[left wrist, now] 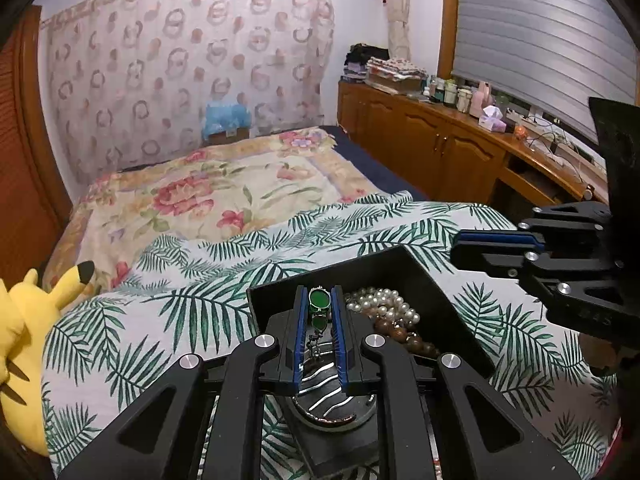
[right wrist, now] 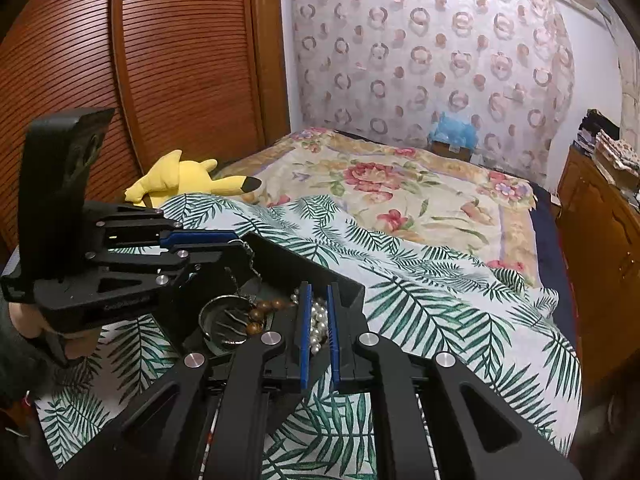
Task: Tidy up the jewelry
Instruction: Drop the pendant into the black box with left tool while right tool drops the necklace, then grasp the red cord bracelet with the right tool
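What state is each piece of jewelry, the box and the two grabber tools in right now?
Left gripper: shut on green-stone chain.
Green-stone chain: pinched, dangling over box.
Right gripper: open, above pearls.
Pearl necklace: heaped in box.
Wooden beads: in box.
Black box: open, on bedspread.

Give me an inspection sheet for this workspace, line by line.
Surface: palm-leaf sheet over a bed.
Job's things: black box holds pearl strand, wooden beads and a silver bangle; green-stone chain.
Clutter: yellow plush.
Grippers: left gripper shut on green-stone chain over the box; right gripper slightly open above the pearls.
Cables: tangle on wooden counter.
Surroundings: patterned curtain, wardrobe, window blind.
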A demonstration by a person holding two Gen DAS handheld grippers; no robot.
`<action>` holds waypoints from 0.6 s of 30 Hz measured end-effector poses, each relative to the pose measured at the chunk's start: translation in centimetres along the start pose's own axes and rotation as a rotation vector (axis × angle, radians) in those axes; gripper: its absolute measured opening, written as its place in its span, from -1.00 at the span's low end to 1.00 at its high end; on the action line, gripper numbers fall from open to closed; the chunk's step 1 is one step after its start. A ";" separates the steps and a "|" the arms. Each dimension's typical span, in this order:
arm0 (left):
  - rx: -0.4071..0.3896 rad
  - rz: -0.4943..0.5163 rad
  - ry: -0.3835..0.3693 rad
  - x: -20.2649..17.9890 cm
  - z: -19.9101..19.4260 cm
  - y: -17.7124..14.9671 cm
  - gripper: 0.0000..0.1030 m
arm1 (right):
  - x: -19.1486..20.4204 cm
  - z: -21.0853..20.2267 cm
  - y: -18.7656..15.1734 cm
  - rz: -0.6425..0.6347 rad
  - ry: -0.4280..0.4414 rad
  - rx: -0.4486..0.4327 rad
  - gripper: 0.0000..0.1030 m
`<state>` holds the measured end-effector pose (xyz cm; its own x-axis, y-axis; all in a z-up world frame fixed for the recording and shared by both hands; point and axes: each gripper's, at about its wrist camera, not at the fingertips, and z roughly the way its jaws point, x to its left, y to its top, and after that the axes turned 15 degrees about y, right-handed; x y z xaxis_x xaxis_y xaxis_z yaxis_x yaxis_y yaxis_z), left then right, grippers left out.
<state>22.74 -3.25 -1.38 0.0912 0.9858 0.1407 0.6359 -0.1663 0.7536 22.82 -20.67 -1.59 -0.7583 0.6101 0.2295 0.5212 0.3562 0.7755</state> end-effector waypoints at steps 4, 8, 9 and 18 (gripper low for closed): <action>0.000 0.000 0.000 0.1 -0.1 -0.1 -0.79 | -0.1 -0.2 -0.4 0.002 -0.006 0.007 -0.81; -0.002 0.001 -0.001 0.2 -0.3 -0.4 -0.78 | 0.2 -0.2 -0.8 0.005 -0.011 0.011 -0.81; -0.003 0.002 -0.001 0.1 -0.3 -0.4 -0.78 | 0.2 -0.2 -0.8 0.006 -0.011 0.011 -0.81; -0.010 -0.006 0.003 0.2 -2.7 -2.6 -0.74 | 2.1 -1.2 -2.5 0.016 0.000 0.009 -0.81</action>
<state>19.02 -2.62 -1.62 0.0852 0.9868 0.1375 0.6289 -0.1603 0.7607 19.42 -21.18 -2.35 -0.7500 0.6159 0.2413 0.5363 0.3526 0.7668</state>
